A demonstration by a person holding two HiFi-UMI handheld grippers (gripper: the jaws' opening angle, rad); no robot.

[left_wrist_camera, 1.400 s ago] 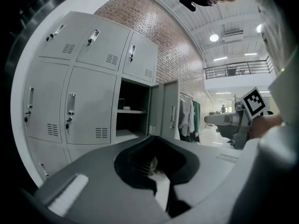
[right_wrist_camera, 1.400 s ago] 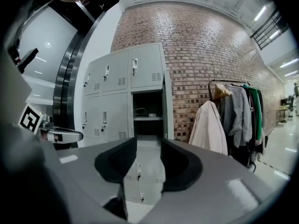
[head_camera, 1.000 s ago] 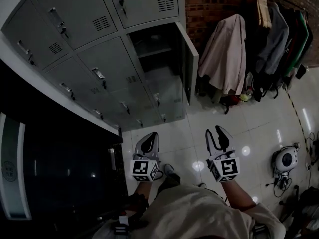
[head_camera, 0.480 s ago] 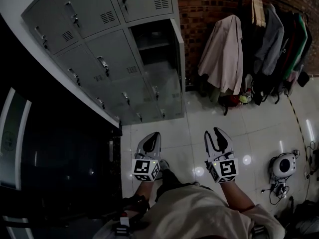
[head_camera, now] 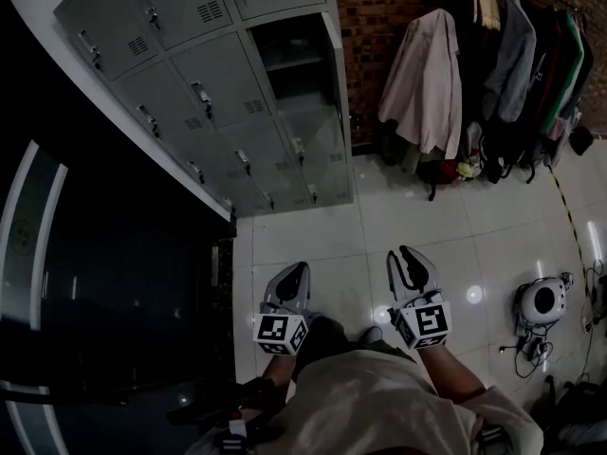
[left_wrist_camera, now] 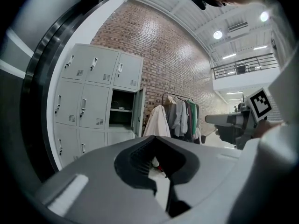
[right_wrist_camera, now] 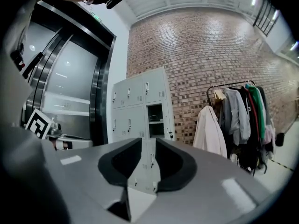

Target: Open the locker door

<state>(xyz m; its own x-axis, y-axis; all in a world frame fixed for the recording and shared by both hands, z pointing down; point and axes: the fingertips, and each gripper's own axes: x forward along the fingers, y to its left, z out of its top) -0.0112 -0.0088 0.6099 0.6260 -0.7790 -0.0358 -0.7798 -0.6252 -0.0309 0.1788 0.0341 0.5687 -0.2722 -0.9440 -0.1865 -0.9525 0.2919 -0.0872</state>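
**Three views, one wall of lockers**

The head view looks steeply down over the tiled floor [head_camera: 313, 235], with the lockers [head_camera: 190, 74] far off at upper left. The left gripper view and right gripper view ride low and face level, both well back from the lockers. All three share the open locker [head_camera: 294, 55] and the hung coats [head_camera: 427, 83].

Left gripper [head_camera: 300, 269] points forward, jaws together; right gripper [head_camera: 400, 254] beside it, jaws apart and empty, has just been closing.
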